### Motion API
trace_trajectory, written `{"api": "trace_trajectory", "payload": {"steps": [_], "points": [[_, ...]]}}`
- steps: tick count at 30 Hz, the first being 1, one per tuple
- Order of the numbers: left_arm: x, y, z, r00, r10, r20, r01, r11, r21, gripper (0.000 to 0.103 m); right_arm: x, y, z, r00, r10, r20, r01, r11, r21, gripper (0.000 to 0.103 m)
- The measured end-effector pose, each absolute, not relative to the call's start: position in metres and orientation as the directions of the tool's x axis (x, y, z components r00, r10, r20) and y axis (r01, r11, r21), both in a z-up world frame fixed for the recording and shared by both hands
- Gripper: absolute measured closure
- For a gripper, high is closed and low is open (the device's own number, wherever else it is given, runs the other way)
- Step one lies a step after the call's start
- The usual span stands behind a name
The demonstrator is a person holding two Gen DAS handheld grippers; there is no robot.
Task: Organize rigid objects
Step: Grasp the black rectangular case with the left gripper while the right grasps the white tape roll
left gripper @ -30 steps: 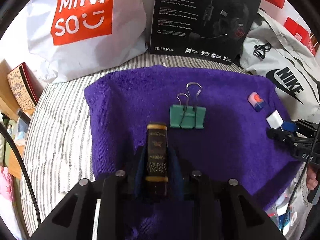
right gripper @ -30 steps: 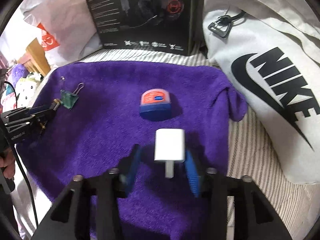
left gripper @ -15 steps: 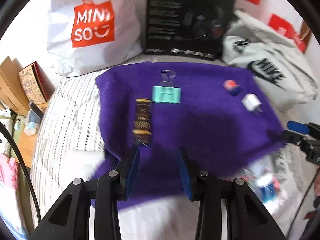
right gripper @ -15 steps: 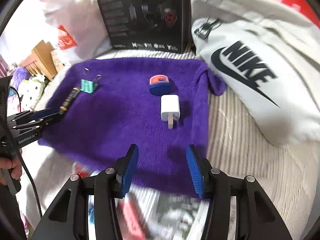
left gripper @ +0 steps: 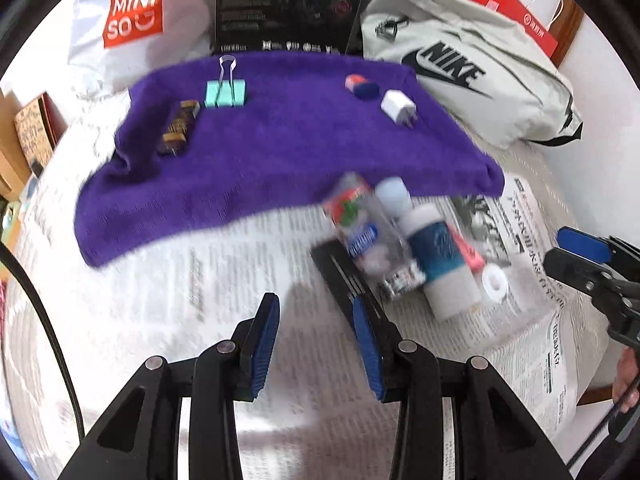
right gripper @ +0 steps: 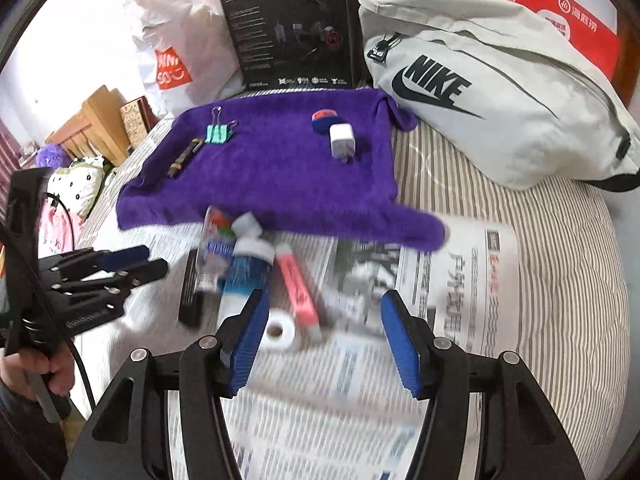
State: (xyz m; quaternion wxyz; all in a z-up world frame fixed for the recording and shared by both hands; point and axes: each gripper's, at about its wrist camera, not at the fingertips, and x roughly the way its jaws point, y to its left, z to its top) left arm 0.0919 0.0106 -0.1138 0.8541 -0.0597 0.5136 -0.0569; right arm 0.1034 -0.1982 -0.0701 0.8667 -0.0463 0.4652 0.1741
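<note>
On the purple towel lie a dark gold-banded stick, a teal binder clip, a blue and red tin and a white charger plug. My left gripper stands open over the newspaper in front of the towel, with nothing between its fingers. The right gripper hangs above the newspaper's pile of items, its jaws opening, gripping nothing. Below it lie a pink highlighter, a white tape roll, a white and teal tube and a clear bottle.
A black flat item lies left of the pile. Behind the towel stand a black headset box, a white shopping bag and a grey Nike bag. A hand holds the left gripper's handle. Striped bedding extends right.
Both grippers let go of their items, the dark stick and the white charger, and pulled back from the towel to above the newspaper. Both now stand wider.
</note>
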Motion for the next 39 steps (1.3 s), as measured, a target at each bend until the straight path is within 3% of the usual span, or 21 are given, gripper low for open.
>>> {"api": "trace_trajectory", "payload": {"steps": [7, 11, 19, 25, 30, 33, 35, 39], "points": [[0.1, -0.005, -0.121, 0.448, -0.145, -0.882, 0.017, 0.988, -0.154, 0.065, 0.088, -0.211, -0.076, 0.521, 0.209, -0.828, -0.3, 0.953, 0.052, 0.045], [0.105, -0.013, -0.126, 0.446, -0.124, -0.886, 0.014, 0.991, -0.132, 0.057, 0.089, -0.221, -0.084, 0.508, 0.206, -0.836, -0.268, 0.961, 0.074, 0.045], [0.097, -0.012, -0.128, 0.473, -0.002, -0.881, 0.022, 1.0, 0.009, 0.052, 0.092, -0.228, -0.091, 0.492, 0.248, -0.834, -0.251, 0.958, 0.137, 0.045], [0.097, 0.014, -0.127, 0.484, -0.029, -0.875, 0.007, 1.0, -0.029, 0.052, 0.093, -0.228, -0.093, 0.496, 0.267, -0.826, -0.259, 0.954, 0.153, 0.045], [0.104, 0.002, -0.127, 0.5, -0.047, -0.865, 0.07, 0.997, -0.013, 0.056, 0.098, -0.223, -0.097, 0.49, 0.271, -0.828, -0.271, 0.951, 0.15, 0.045], [0.102, -0.004, -0.129, 0.52, -0.064, -0.852, 0.092, 0.996, -0.019, 0.075, 0.099, -0.222, -0.099, 0.492, 0.277, -0.825, -0.284, 0.947, 0.149, 0.045], [0.099, -0.007, -0.129, 0.529, -0.076, -0.845, 0.11, 0.994, -0.021, 0.082, 0.102, -0.221, -0.101, 0.491, 0.287, -0.823, -0.291, 0.944, 0.156, 0.045], [0.096, -0.007, -0.13, 0.542, -0.092, -0.835, 0.126, 0.992, -0.027, 0.082, 0.111, -0.216, -0.105, 0.485, 0.282, -0.828, -0.299, 0.943, 0.146, 0.045]]}}
